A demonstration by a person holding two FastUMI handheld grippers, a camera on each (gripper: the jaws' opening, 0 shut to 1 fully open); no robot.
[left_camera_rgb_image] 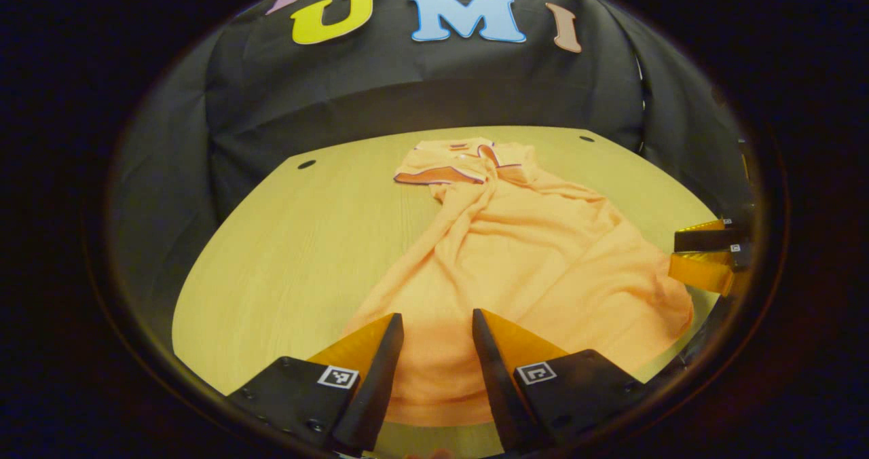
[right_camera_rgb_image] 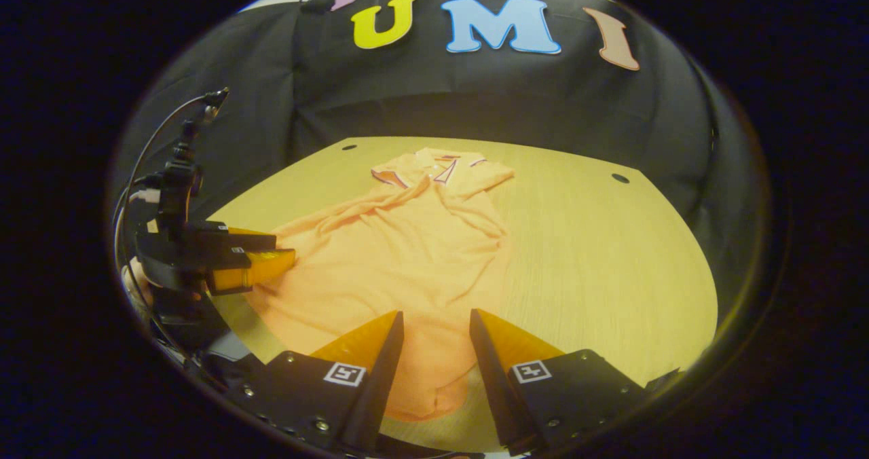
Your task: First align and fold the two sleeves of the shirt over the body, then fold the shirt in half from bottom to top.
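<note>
Tongs [left_camera_rgb_image: 438, 320] apart — shirt [left_camera_rgb_image: 516, 255] beneath

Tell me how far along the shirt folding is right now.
The orange shirt lies collar-far on the wooden table, narrowed, with both sleeves apparently folded over the body. The left gripper and right gripper hover open over the bottom hem, neither gripping cloth. The bottom-to-top half fold remains.

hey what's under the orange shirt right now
The shirt lies on the wooden table, sleeves apparently folded over its body. Bare wood shows all around it. Whatever is beneath the cloth is covered, so I cannot tell whether anything else lies there.
</note>
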